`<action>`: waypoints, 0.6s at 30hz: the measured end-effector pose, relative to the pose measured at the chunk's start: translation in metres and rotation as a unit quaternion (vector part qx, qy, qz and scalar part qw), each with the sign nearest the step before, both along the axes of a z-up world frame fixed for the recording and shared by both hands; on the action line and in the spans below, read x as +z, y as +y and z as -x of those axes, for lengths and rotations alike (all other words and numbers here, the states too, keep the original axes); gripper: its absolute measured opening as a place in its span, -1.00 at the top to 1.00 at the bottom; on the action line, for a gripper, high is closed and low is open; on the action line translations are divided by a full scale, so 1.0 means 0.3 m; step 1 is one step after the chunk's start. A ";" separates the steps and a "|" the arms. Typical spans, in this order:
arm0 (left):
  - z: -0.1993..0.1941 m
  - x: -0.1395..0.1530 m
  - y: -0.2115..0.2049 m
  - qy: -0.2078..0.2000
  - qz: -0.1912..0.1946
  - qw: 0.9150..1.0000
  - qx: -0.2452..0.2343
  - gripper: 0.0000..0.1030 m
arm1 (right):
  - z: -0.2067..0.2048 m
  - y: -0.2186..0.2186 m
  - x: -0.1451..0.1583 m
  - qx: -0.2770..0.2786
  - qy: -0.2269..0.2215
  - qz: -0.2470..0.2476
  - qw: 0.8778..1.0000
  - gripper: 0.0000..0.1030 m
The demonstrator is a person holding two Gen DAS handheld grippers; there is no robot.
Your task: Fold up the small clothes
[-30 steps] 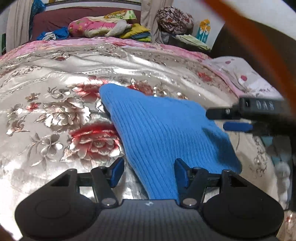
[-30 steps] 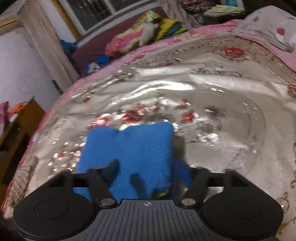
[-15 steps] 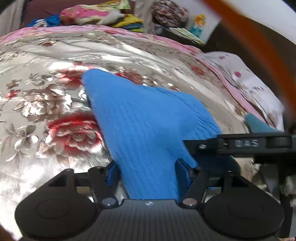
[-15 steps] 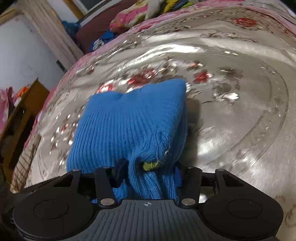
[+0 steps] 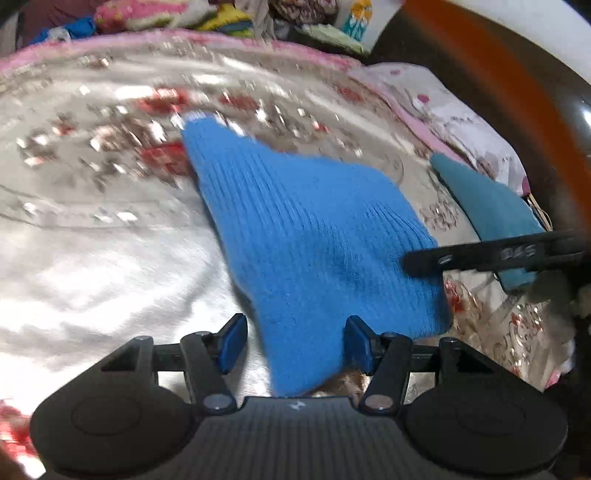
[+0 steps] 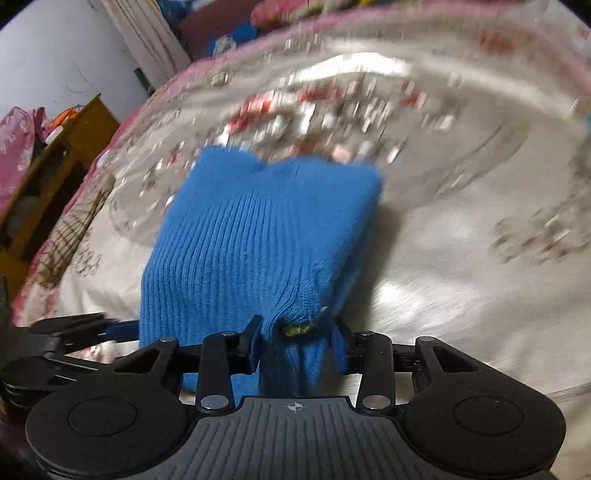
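Pinching blue knit garment corner, right tool; left tool spread; garment lengthwise away.

Shiny floral bedspread, teal cloth, perhaps a wooden cabinet alongside.

Shiny silver bedspread with red floral print and pink border, covering a bed across both views. White pillow with pink dots at the right edge. Heap of colourful bedding along the far side, against a dark maroon headboard. White wall and pale curtain at the left. Yellow wooden cabinet beside the bed, under the wall. Strong glare on the fabric; background blurred.
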State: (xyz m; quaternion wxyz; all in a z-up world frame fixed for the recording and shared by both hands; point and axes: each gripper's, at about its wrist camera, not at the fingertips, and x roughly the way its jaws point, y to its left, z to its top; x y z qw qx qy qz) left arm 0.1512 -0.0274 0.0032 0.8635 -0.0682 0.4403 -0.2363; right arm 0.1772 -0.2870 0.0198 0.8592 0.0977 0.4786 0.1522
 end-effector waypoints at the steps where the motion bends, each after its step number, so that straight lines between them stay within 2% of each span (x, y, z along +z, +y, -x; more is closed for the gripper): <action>1: -0.002 0.025 0.009 -0.014 -0.001 1.000 0.008 -0.21 | 0.013 -0.008 0.039 -0.010 -0.018 0.007 1.000 0.26; 4: -0.038 0.092 0.012 -0.058 -0.010 0.998 0.039 -0.21 | 0.003 0.009 0.124 -0.020 -0.078 0.038 0.996 0.26; 6: -0.083 0.114 -0.008 -0.081 -0.014 0.995 0.064 -0.21 | -0.034 0.061 0.146 -0.012 -0.111 0.068 0.991 0.26; 7: -0.112 0.116 -0.027 -0.090 -0.023 0.993 0.074 -0.21 | -0.058 0.092 0.142 0.000 -0.118 0.077 0.990 0.34; 10: -0.203 0.083 -0.084 -0.088 -0.058 0.990 0.092 -0.21 | -0.149 0.166 0.078 0.014 -0.110 0.131 0.985 0.43; 12: -0.250 0.047 -0.109 -0.072 -0.087 0.989 0.091 -0.24 | -0.210 0.184 0.032 0.015 -0.091 0.145 0.985 0.48; 13: -0.264 0.026 -0.118 -0.068 -0.095 0.989 0.091 -0.32 | -0.237 0.186 0.006 0.011 -0.082 0.149 0.985 0.48; 18: -0.307 -0.022 -0.120 -0.059 -0.104 0.987 0.103 -0.41 | -0.320 0.159 -0.071 -0.019 -0.061 0.138 0.988 0.48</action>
